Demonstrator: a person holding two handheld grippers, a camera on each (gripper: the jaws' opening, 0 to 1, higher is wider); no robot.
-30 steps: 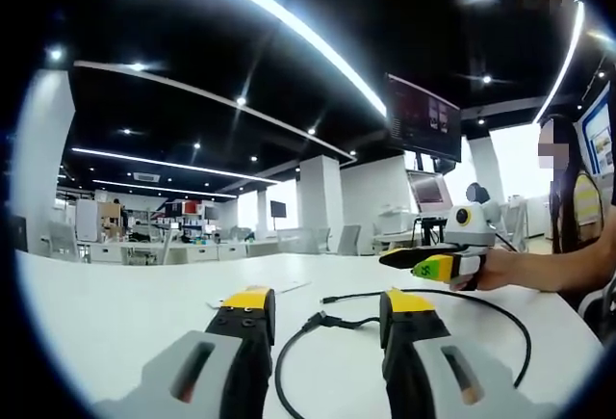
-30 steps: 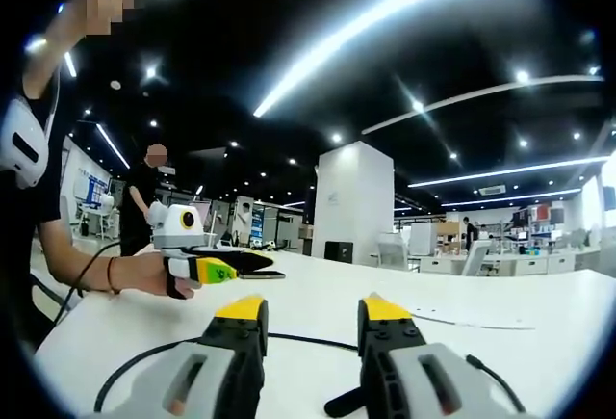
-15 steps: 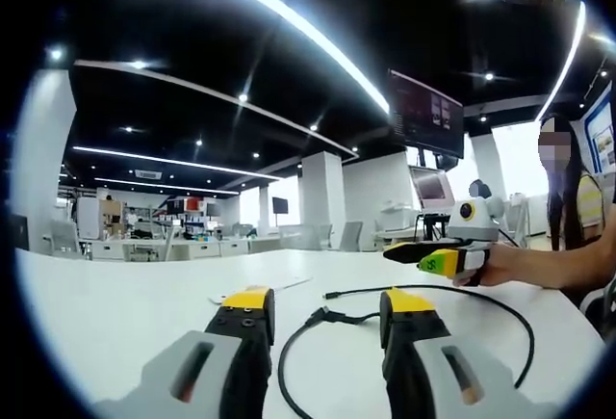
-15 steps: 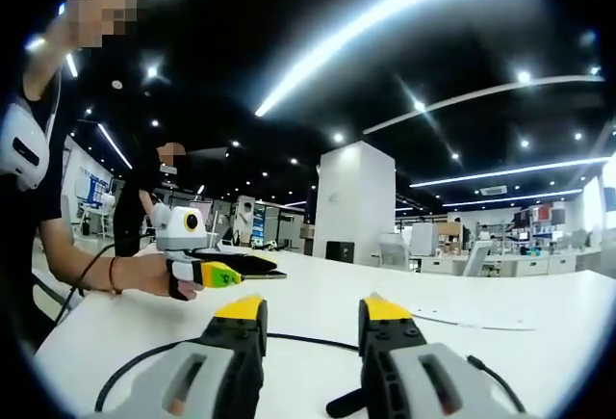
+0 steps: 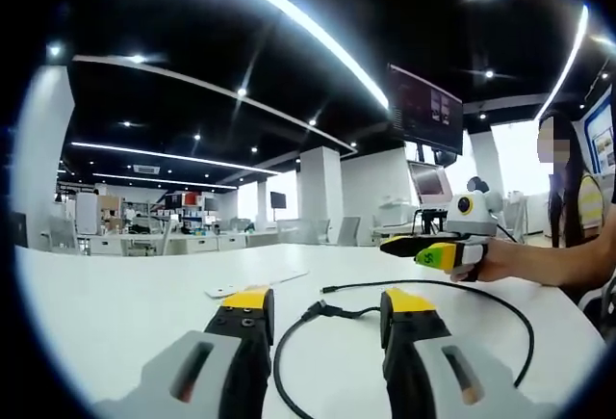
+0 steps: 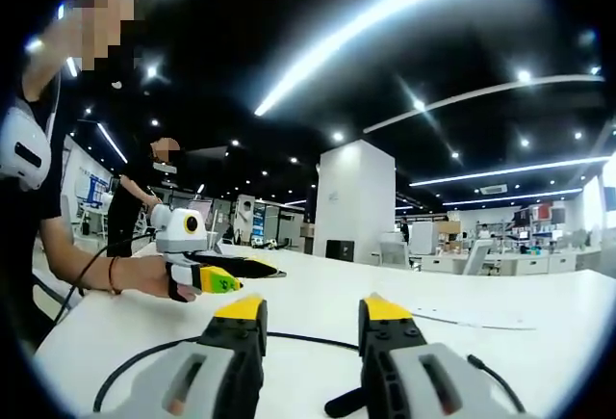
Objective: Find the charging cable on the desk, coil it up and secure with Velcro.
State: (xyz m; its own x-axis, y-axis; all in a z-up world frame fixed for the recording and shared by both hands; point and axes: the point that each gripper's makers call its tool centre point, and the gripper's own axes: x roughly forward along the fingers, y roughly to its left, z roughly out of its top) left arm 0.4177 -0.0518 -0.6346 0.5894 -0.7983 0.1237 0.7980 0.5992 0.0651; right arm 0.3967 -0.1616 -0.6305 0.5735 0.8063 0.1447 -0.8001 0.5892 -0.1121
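Note:
A black charging cable [image 5: 435,287] lies loose on the white desk [image 5: 115,313]. One plug end [image 5: 328,292] and a connector [image 5: 318,311] lie just beyond my left gripper [image 5: 325,301], which is open with nothing between its jaws. The cable loops out to the right and back under the jaws. The right gripper [image 5: 430,250] hovers low over the desk at the right, held in a hand. In the right gripper view the cable [image 6: 306,340] runs across in front of my open right gripper [image 6: 313,308], and the left gripper [image 6: 219,274] is at the left. A thin white strip [image 5: 256,284] lies flat nearby.
The white strip [image 6: 474,324] also lies right of the right jaws. A person's forearm [image 5: 553,263] reaches in from the right, and another person [image 6: 135,202] stands beyond the desk. Office desks, chairs and pillars stand far behind.
Both views have shifted only slightly. The right gripper has edged a little in the hand. The cable lies as before.

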